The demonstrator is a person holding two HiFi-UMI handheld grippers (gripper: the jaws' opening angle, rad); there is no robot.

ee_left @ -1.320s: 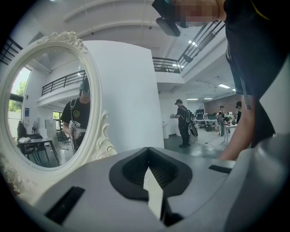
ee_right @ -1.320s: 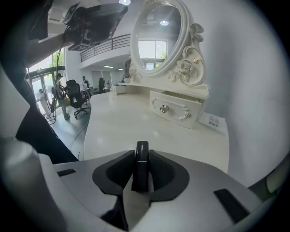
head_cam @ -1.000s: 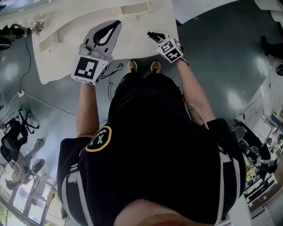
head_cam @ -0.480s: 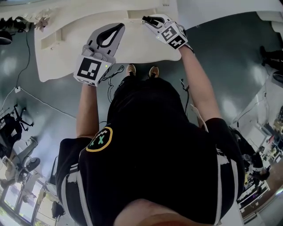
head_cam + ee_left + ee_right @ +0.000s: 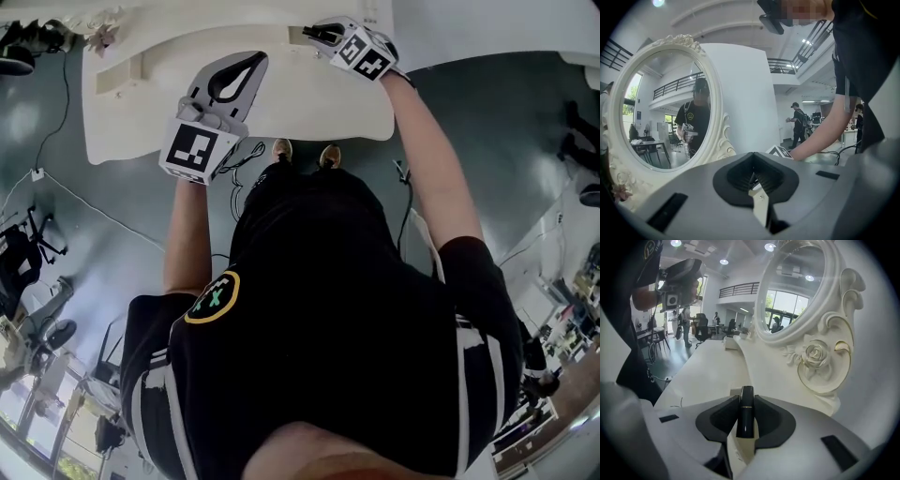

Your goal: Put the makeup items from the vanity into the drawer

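The white, curved-edge vanity tabletop [image 5: 309, 98] carried an oval mirror [image 5: 799, 294] in an ornate white, rose-carved frame. Over the tabletop, the left gripper [image 5: 753, 176] had its jaws together, nothing between them. The right gripper [image 5: 746, 401], near the mirror's base, pinched a slim black lipstick tube [image 5: 746, 416] with a thin gold band.

This is a big open studio or lab hall, not a home. In the head view a glossy grey floor [image 5: 122, 253] spreads round the white vanity [image 5: 281, 103] at twelve o'clock, with loose cables [image 5: 84, 214] at ten and office chairs [image 5: 23, 272] at nine. The gripper views show a railed mezzanine [image 5: 738, 288], recessed ceiling lights [image 5: 770, 247] and a standing person [image 5: 799, 124] among desks.
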